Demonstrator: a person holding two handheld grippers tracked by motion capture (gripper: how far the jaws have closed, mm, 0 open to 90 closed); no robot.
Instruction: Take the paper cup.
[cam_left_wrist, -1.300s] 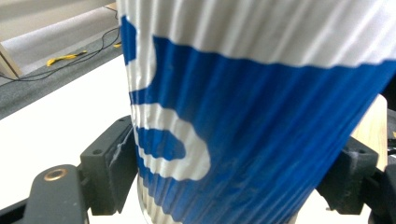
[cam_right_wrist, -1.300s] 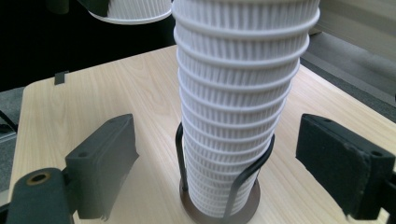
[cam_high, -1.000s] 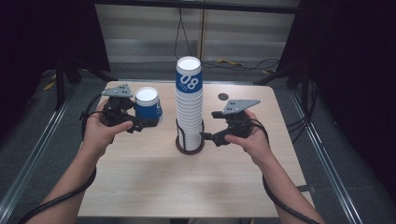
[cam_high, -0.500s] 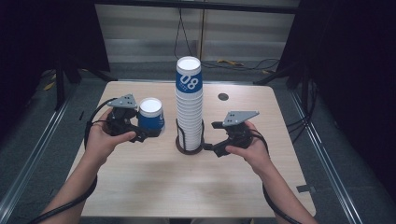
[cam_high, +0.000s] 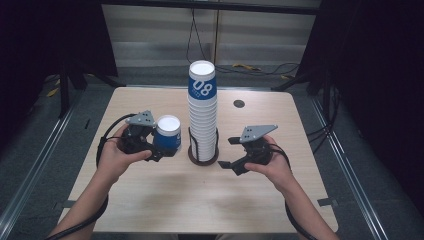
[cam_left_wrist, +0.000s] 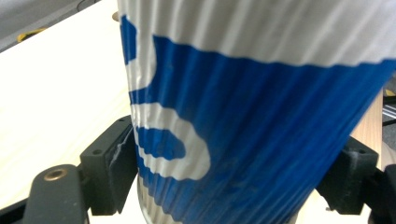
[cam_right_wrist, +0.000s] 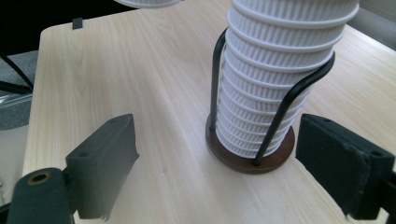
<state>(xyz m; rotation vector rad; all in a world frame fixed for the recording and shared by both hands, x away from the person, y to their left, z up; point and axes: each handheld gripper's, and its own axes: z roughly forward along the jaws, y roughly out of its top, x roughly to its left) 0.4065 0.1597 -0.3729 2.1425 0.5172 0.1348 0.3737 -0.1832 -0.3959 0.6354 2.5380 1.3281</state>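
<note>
A tall stack of ribbed white paper cups (cam_high: 202, 115), the top one blue with "08" on it, stands in a black wire holder with a round brown base (cam_high: 203, 159) at the table's middle. My left gripper (cam_high: 165, 145) is shut on a single blue-and-white cup (cam_high: 167, 132), held upright just left of the stack. In the left gripper view that cup (cam_left_wrist: 252, 116) sits between both pads (cam_left_wrist: 109, 163). My right gripper (cam_high: 228, 153) is open just right of the holder's base, holding nothing. In the right gripper view, the stack (cam_right_wrist: 280, 70) and base (cam_right_wrist: 250, 154) lie ahead between the spread jaws.
The light wooden table (cam_high: 200, 200) has a small dark round hole (cam_high: 239, 103) at the back right. Cables lie on the floor beyond the far edge. Bare tabletop stretches in front of the holder and to both sides.
My left gripper has carried the single cup nearer to me and to the right, close to the stack. The right gripper has dropped toward the holder's base, still open.
</note>
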